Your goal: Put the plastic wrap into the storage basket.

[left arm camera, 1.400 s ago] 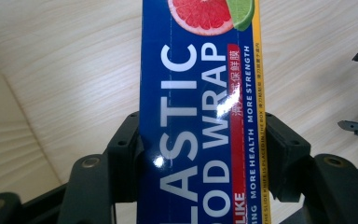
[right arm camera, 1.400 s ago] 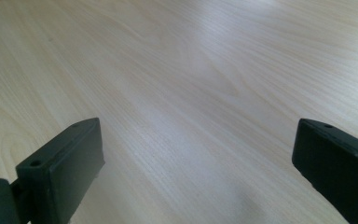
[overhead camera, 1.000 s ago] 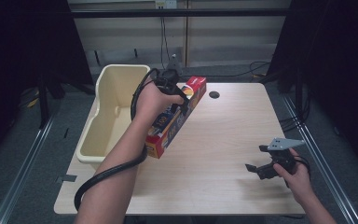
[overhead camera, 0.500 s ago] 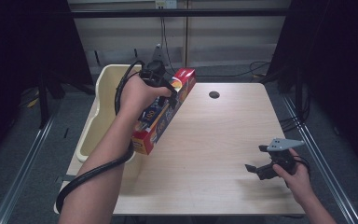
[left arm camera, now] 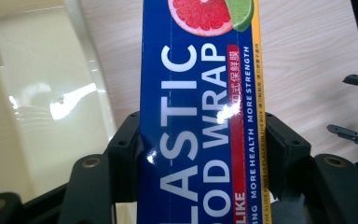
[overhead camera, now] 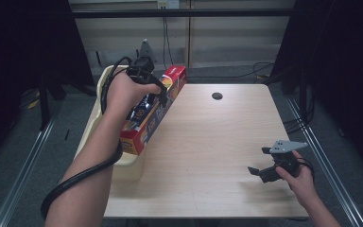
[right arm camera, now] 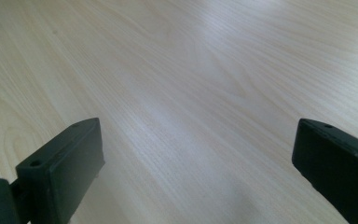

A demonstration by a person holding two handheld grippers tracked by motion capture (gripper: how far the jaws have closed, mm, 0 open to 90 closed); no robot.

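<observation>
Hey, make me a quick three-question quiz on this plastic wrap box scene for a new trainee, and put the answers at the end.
1. True or false: the left gripper has its jaws closed on the plastic wrap box.
2. What stands at the table's left edge, beside the box? A) a cream bin B) a metal rack C) a blue crate
3. What do the right gripper jaws hold?

Key
1. True: the pads press on both long sides of the box.
2. A: the cream bin.
3. Nothing: the jaws stand wide apart over bare table, near the table's right front in the high view.
</observation>
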